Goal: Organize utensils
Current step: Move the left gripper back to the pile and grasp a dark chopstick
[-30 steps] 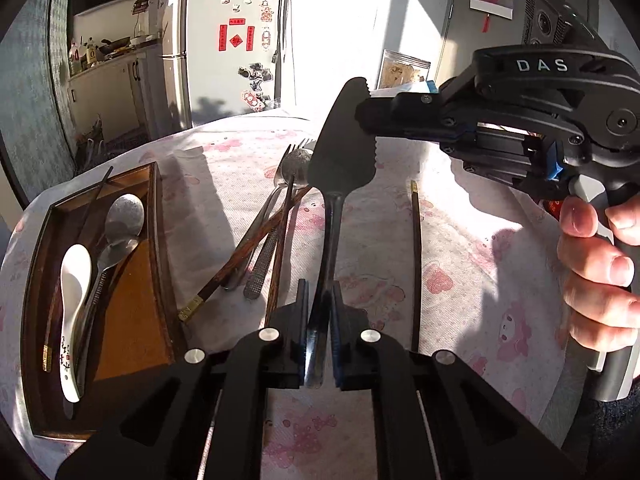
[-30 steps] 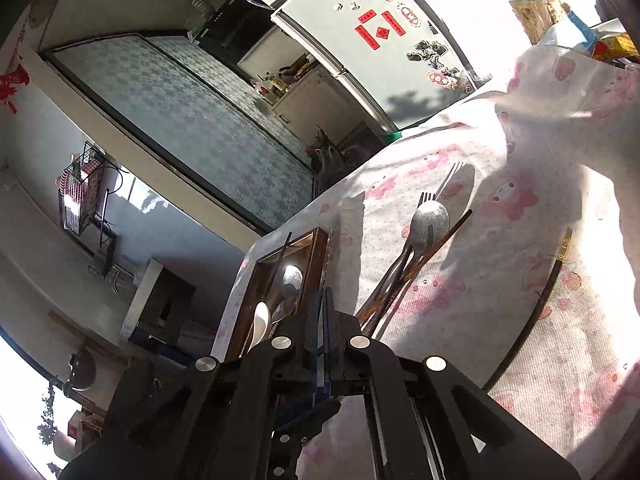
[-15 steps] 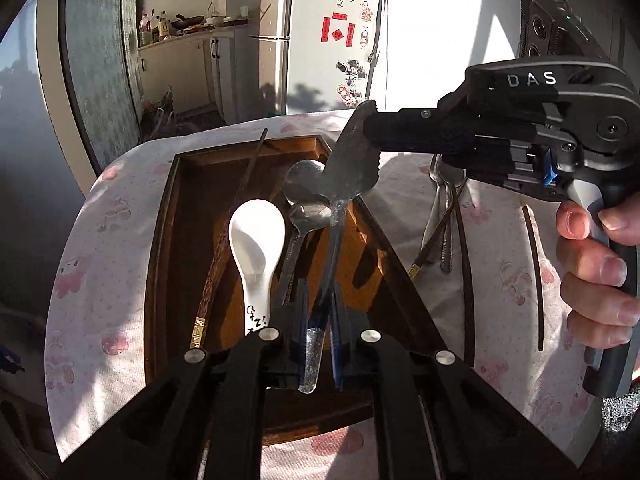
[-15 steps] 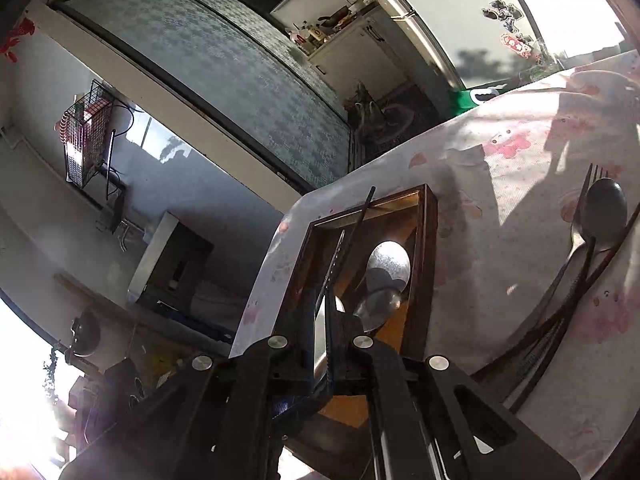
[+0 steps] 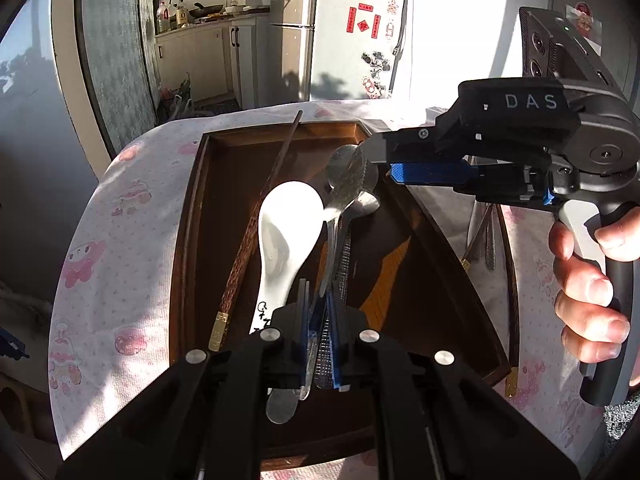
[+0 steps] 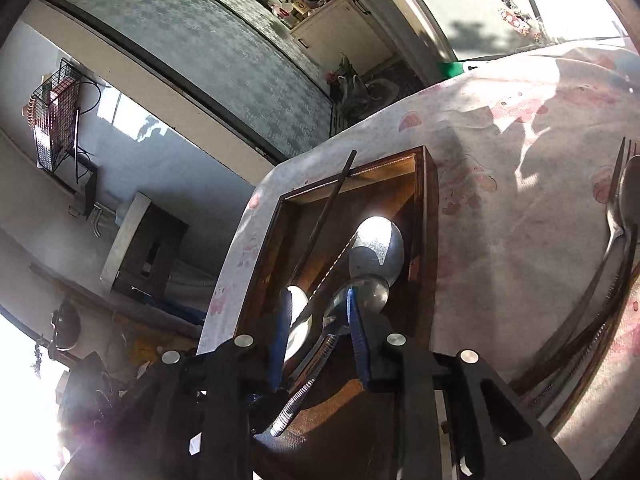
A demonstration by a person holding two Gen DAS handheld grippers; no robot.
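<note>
My left gripper (image 5: 320, 300) is shut on the handle of a metal cake server (image 5: 348, 184), holding it low over the wooden tray (image 5: 188, 248). My right gripper (image 5: 376, 160) reaches in from the right at the blade tip. Its jaws are opening, and in the right wrist view the blue pads (image 6: 356, 320) stand apart with the serrated blade (image 6: 328, 276) edge-on between them, untouched. In the tray lie a white ceramic spoon (image 5: 288, 232), a dark chopstick (image 5: 256, 232) and two metal spoons (image 6: 376, 248).
A fork and spoon (image 6: 616, 240) with chopsticks lie in a loose bunch on the pink-printed tablecloth (image 5: 120, 220) right of the tray. A person's hand (image 5: 588, 288) grips the right gripper's handle. The table edge drops off just left of the tray.
Both grippers carried the cake server left from the middle of the table to over the tray. The right jaws, shut on the blade before, have parted from it.
</note>
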